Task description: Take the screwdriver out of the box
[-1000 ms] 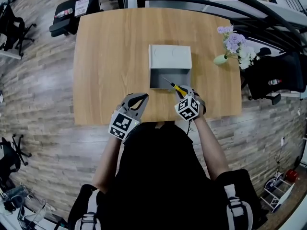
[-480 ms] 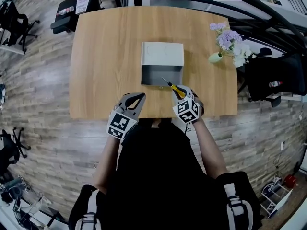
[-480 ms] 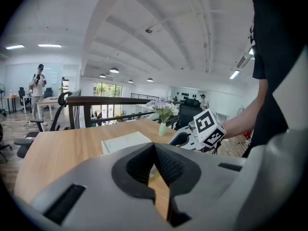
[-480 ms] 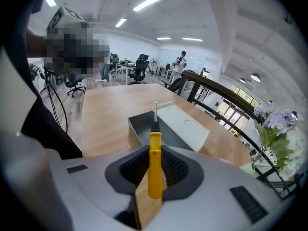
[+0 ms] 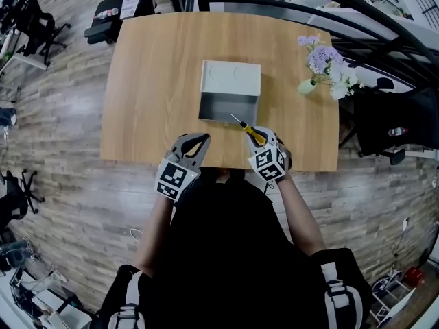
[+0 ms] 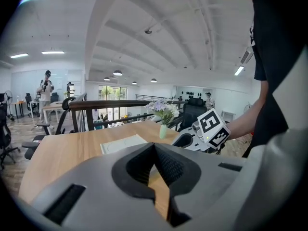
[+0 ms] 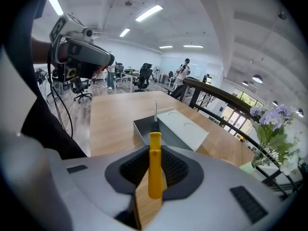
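- The screwdriver (image 7: 154,162) is clamped in the right claw (image 5: 259,136), whose two jaws press on its yellow handle from either side.
- The handle lies just outside the box (image 5: 229,108), on the side nearest the person. The black collar and bare metal shaft point away from the person, towards the box.
- In the head view the shaft tip overlaps the box's near right corner. Whether it touches the rim there cannot be told.
- The box is grey and stands open on the wooden surface (image 5: 154,81). Its pale lid (image 5: 230,79) is laid back flat on the far side of the tray.
- The right claw itself sits just off the box's near right corner, over the near edge of the surface.
- The left claw (image 5: 197,141) is off the box's near left corner, apart from the box and also at the near edge of the surface.
- Its jaws are drawn together with the tips meeting, and only the wood of the surface shows behind them.
- A vase of flowers (image 5: 322,64) stands to the right of the box and well apart from it, holding purple and white blooms.
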The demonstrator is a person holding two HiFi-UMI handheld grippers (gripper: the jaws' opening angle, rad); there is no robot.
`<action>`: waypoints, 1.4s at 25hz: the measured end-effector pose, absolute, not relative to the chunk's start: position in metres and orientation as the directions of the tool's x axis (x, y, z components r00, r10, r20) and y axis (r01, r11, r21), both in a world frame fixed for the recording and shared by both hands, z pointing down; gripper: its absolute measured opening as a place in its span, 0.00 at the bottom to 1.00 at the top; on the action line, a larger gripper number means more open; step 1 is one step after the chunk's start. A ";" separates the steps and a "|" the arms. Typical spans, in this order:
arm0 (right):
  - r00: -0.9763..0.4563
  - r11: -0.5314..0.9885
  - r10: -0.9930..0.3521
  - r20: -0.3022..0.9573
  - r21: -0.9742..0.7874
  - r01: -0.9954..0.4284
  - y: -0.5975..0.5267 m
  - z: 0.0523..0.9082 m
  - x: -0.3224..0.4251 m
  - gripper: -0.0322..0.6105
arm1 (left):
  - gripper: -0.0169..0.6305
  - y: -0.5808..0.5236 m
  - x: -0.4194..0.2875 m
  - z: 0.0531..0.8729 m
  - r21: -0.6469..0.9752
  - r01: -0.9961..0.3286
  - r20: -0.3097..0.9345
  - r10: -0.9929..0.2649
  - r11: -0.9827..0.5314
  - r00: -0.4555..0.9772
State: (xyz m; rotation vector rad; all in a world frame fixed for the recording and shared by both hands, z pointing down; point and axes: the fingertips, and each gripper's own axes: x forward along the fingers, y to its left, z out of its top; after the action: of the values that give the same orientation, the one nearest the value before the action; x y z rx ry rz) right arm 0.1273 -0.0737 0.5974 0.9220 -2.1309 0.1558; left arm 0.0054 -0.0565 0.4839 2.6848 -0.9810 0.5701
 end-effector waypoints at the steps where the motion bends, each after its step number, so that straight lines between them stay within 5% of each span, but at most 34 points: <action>1: -0.430 0.730 -0.565 0.704 0.183 -0.659 -0.072 0.595 0.128 0.19 | 0.06 -0.054 0.007 0.484 0.074 -0.660 0.434 -0.572 -0.747 0.696; 35: -0.542 0.772 -0.594 0.595 0.231 -0.593 -0.039 0.550 0.184 0.19 | 0.06 0.021 0.072 0.486 0.078 -0.764 0.402 -0.681 -0.641 0.612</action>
State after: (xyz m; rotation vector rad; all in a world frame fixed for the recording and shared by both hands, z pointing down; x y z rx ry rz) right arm 0.1839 -0.0391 0.5505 0.8797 -2.2862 -0.0028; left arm 0.0718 0.0213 0.4864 2.5974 -1.1850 0.4975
